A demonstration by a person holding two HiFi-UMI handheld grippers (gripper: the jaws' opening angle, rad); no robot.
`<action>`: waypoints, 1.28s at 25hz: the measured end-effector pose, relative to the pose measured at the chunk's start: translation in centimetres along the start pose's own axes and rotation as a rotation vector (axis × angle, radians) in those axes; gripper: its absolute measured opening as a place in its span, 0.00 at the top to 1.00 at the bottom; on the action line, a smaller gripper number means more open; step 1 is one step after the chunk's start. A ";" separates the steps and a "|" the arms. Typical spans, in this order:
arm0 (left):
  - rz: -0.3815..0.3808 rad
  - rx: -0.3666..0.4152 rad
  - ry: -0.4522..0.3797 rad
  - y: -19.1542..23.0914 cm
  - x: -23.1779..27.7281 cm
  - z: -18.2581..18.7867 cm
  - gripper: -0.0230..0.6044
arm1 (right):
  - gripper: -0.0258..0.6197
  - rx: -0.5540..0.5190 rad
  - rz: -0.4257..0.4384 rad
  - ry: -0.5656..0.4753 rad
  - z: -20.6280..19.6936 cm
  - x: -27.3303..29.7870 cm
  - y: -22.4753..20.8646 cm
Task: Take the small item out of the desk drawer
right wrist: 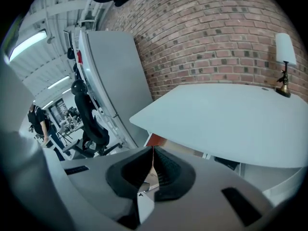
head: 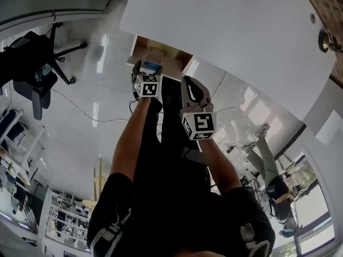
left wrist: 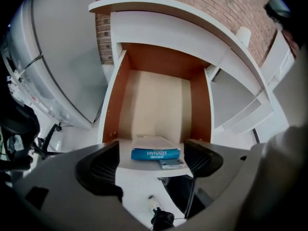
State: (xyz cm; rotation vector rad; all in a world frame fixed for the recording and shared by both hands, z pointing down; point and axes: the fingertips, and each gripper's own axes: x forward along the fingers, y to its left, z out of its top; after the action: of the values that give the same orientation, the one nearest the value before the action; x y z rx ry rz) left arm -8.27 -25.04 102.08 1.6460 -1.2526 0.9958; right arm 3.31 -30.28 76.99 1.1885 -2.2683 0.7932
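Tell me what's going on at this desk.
A person holds a gripper in each hand in front of an open drawer under a white desk. The left gripper points at the drawer's front end, jaws apart on either side of a blue box, gripping nothing. A smaller flat item lies beside the box. The right gripper is shut and empty, held back from the drawer.
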 end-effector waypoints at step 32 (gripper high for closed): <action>-0.079 0.019 0.007 -0.6 -3.5 0.1 0.33 | 0.91 -0.030 -0.032 0.030 -0.2 -1.4 -0.5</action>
State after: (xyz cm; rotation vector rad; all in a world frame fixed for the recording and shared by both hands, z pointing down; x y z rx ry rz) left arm -8.38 -23.91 98.74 1.6924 -1.1678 0.9669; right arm 4.51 -29.58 76.40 1.1881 -2.2240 0.7572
